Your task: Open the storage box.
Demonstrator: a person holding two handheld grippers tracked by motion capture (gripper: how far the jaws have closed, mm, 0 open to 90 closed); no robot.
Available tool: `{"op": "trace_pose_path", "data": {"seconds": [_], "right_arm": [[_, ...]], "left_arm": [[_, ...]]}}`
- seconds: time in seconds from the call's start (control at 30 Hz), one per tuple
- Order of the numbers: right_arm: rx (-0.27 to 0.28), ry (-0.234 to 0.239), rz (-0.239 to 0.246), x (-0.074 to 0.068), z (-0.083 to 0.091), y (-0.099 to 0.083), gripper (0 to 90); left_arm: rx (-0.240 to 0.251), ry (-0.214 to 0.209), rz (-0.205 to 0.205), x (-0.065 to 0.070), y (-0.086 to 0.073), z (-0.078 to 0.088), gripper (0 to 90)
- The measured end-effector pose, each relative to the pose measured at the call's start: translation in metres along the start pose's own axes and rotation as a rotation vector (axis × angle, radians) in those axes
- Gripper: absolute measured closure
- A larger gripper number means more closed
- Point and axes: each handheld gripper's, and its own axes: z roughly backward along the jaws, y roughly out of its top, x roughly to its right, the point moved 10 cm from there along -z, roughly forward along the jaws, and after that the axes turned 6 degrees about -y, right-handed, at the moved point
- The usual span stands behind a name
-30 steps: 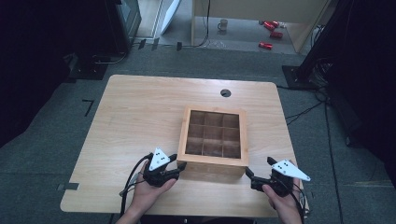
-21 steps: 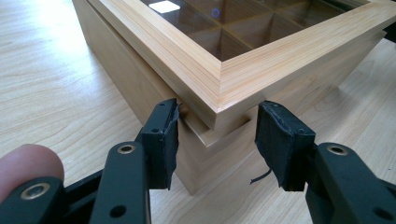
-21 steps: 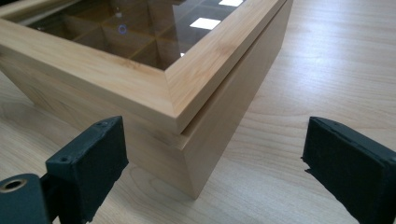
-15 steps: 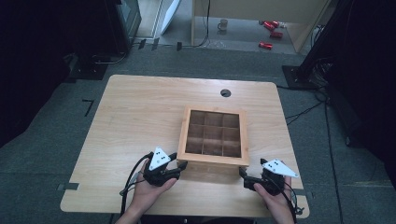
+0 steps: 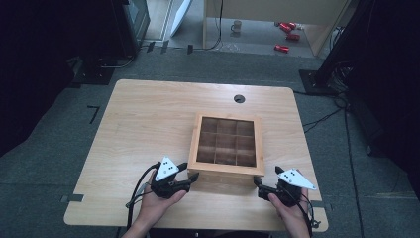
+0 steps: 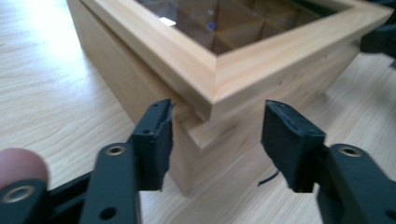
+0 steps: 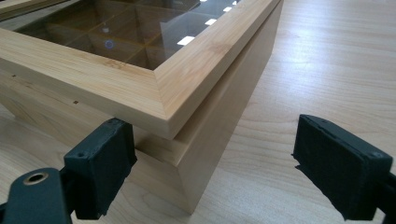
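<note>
A square wooden box (image 5: 223, 167) with a glass-paned lid over a grid of compartments stands on the table, right of centre. My left gripper (image 5: 190, 171) is at its near-left corner. In the left gripper view the jaws (image 6: 217, 140) have just been opening and straddle that corner of the box (image 6: 243, 60), with the right pad clear of the wood. My right gripper (image 5: 267, 176) is at the near-right corner. In the right gripper view its jaws (image 7: 215, 140) have just been closing a little but stand wide apart around the box corner (image 7: 93, 79), not pressing on it.
The light wooden table (image 5: 148, 124) has a round cable hole (image 5: 239, 98) near its far edge. Both hands sit close to the table's near edge. Behind the table, on the floor, are a mug (image 5: 237, 26) and red cans (image 5: 287, 34).
The left jaws have gone from shut to open around the box corner. The right gripper has shifted a little left, in toward the near-right corner.
</note>
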Motion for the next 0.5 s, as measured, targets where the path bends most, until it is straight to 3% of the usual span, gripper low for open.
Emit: {"op": "trace_pose_path", "data": {"seconds": [0.1,0.27,0.37,0.43,0.47,0.5], "right_arm": [[0.007,-0.009,0.015,-0.001,0.0,0.003,12.7],[0.026,-0.021,0.018,-0.003,-0.001,0.01,12.6],[0.039,-0.028,0.022,-0.003,0.0,0.014,12.6],[0.055,-0.031,0.018,-0.003,0.001,0.019,12.6],[0.064,-0.039,0.019,-0.002,0.001,0.024,12.6],[0.064,-0.039,0.019,-0.002,0.001,0.024,12.6]], "left_arm": [[-0.012,0.008,-0.006,-0.003,-0.005,0.004,37.6],[-0.011,0.013,0.019,-0.013,-0.012,0.013,36.0],[-0.018,0.039,0.025,-0.022,-0.017,0.018,33.3],[-0.028,0.056,0.044,-0.03,-0.022,0.021,31.7],[-0.038,0.086,0.062,-0.041,-0.027,0.024,28.8],[-0.038,0.086,0.062,-0.041,-0.027,0.024,27.6]]}}
